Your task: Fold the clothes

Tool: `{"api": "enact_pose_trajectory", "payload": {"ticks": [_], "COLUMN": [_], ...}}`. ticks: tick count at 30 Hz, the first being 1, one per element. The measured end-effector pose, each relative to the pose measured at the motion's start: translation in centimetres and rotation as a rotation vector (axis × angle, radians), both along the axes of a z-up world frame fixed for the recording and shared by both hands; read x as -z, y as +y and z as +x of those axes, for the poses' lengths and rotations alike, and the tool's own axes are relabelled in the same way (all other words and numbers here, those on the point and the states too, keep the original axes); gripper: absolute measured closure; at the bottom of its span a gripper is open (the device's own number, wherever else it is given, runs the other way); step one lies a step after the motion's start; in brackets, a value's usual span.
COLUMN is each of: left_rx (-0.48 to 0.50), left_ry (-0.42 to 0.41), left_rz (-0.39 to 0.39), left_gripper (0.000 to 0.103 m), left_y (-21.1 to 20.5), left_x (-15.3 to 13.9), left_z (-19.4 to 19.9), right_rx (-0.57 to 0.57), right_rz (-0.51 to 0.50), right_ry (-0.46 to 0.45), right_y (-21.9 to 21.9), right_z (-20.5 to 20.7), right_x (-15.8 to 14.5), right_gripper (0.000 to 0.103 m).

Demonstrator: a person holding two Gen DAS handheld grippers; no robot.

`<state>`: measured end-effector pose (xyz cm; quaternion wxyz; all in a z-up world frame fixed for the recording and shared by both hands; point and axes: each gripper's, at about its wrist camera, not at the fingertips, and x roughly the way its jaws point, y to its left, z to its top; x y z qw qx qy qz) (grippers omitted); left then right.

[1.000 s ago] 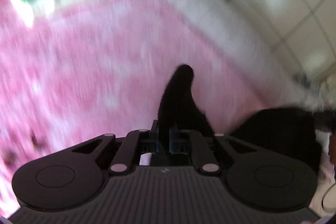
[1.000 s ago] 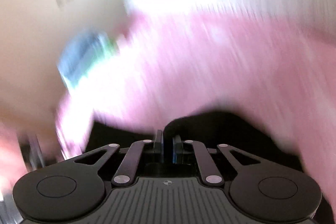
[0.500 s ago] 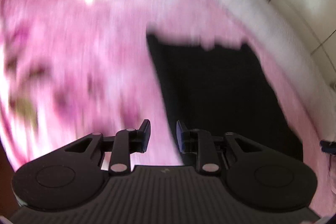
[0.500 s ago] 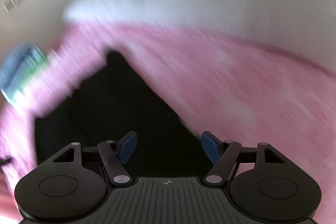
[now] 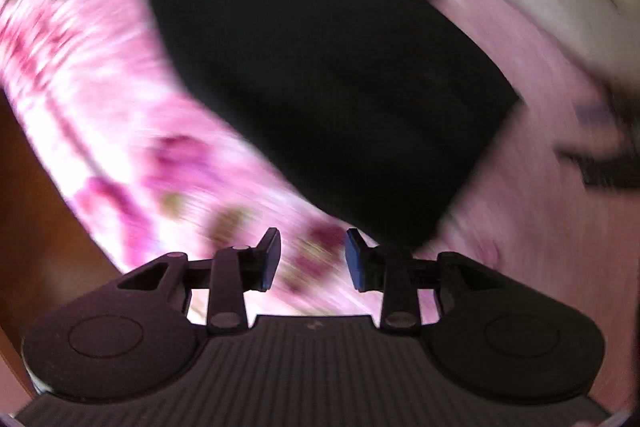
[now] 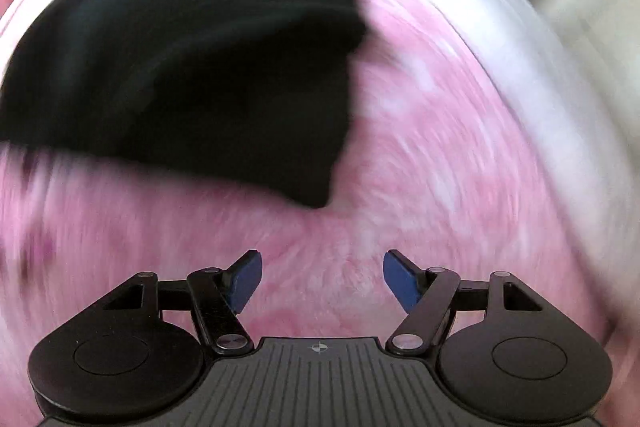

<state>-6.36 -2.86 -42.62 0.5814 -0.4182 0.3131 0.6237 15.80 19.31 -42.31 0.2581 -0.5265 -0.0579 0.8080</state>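
Note:
A black garment (image 5: 328, 75) lies spread flat on a pink flowered bed cover (image 5: 132, 163). It also shows in the right wrist view (image 6: 192, 75), at the upper left. My left gripper (image 5: 313, 261) is open and empty, just short of the garment's near corner. My right gripper (image 6: 322, 279) is wide open and empty, over bare pink cover (image 6: 420, 155), well back from the garment's near right corner. Both views are blurred by motion.
A white strip of bedding (image 6: 532, 59) runs along the far right side of the pink cover. Brown wood (image 5: 44, 227) shows past the cover's left edge. A dark blurred object (image 5: 604, 155) sits at the right in the left wrist view.
Both grippers were shut on the black garment a second ago. They have opened, let it drop flat, and pulled back from it.

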Motion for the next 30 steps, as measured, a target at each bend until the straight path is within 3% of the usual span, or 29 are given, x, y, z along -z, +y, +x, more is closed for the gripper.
{"api": "enact_pose_trajectory", "payload": {"ticks": [4, 8, 12, 19, 21, 23, 24, 25, 28, 30], "left_rx": [0.094, -0.037, -0.222, -0.505, -0.565, -0.602, -0.598, -0.592, -0.588, -0.609], "left_ry": [0.229, 0.3, 0.228, 0.078, 0.03, -0.021, -0.043, -0.064, -0.074, -0.063], "left_rz": [0.046, 0.057, 0.114, 0.31, 0.29, 0.273, 0.269, 0.265, 0.279, 0.335], "left_gripper": [0.066, 0.066, 0.065, 0.066, 0.069, 0.078, 0.083, 0.102, 0.103, 0.103], "left_y": [-1.0, 0.0, 1.1, 0.4, 1.0, 1.6, 1.9, 2.2, 2.6, 2.4], "left_x": [1.5, 3.6, 3.3, 1.0, 1.2, 1.7, 1.7, 1.8, 0.6, -2.6], "left_z": [6.4, 7.0, 5.6, 3.0, 1.7, 0.8, 0.4, 0.1, -0.8, -2.3], "right_rx": [-0.095, -0.19, -0.286, -0.452, -0.456, -0.465, -0.471, -0.468, -0.41, -0.308], "right_rz": [0.098, 0.195, 0.293, 0.463, 0.452, 0.432, 0.405, 0.377, 0.284, 0.196], "right_ry": [0.019, 0.038, 0.057, 0.091, 0.087, 0.046, 0.015, 0.003, 0.049, 0.114], "right_y": [0.3, 0.7, 1.0, 1.6, 2.4, 2.9, 3.2, 3.4, 3.8, 4.7], "right_z": [-0.6, -1.2, -1.8, -2.9, -3.5, -4.2, -4.6, -4.9, -5.6, -6.4], "right_x": [1.5, 3.1, 4.6, 7.3, 7.7, 8.5, 8.9, 8.8, 6.3, 3.1], "right_gripper": [0.032, 0.032, 0.032, 0.032, 0.032, 0.048, 0.073, 0.09, 0.096, 0.098]}}
